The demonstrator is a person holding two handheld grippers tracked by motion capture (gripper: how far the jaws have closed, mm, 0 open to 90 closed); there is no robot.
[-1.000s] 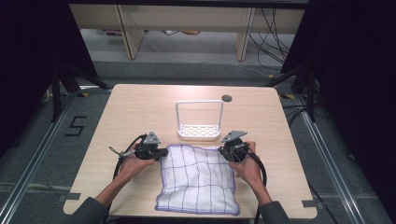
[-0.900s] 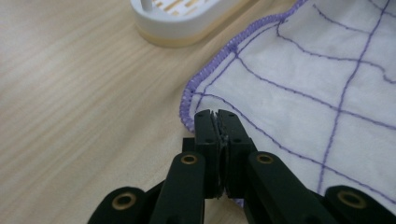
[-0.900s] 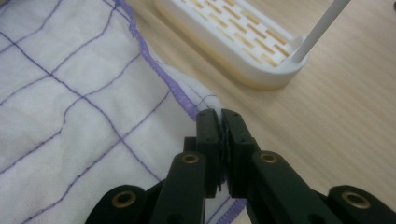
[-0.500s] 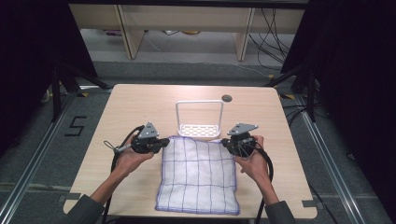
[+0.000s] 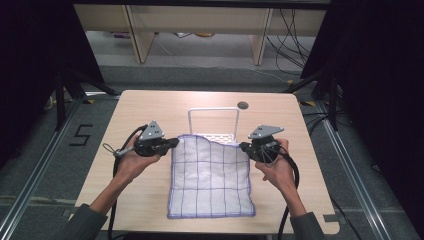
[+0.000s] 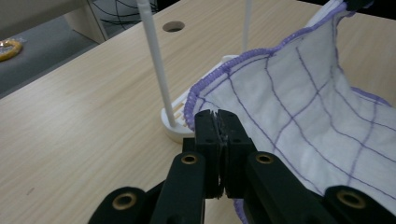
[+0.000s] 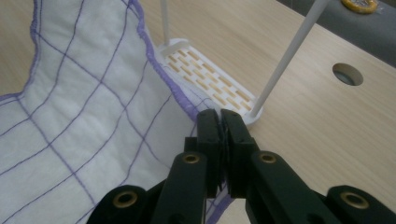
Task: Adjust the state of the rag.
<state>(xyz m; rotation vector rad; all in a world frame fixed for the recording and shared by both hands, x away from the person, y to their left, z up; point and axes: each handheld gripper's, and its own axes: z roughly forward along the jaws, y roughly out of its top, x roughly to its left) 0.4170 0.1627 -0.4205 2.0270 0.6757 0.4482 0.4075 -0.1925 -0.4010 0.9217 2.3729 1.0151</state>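
High view shows your left gripper [image 5: 172,143] and right gripper [image 5: 243,146] each pinched on a far corner of the checked cloth [image 5: 210,182], lifted before the white rack [image 5: 214,116] mid-table. It's light and limp; hold the hemmed corners.

Woven cloth, pale wood and matt black plastic on a work table.
The cloth [image 5: 210,177] is soft white fabric with thin purple grid lines and a stitched purple edge. The table [image 5: 145,107] has a smooth, light wood-grain surface. The rack [image 7: 210,77] looks like smooth white plastic with a slotted base. Both grippers' jaws are matt black with brass-coloured rivets.
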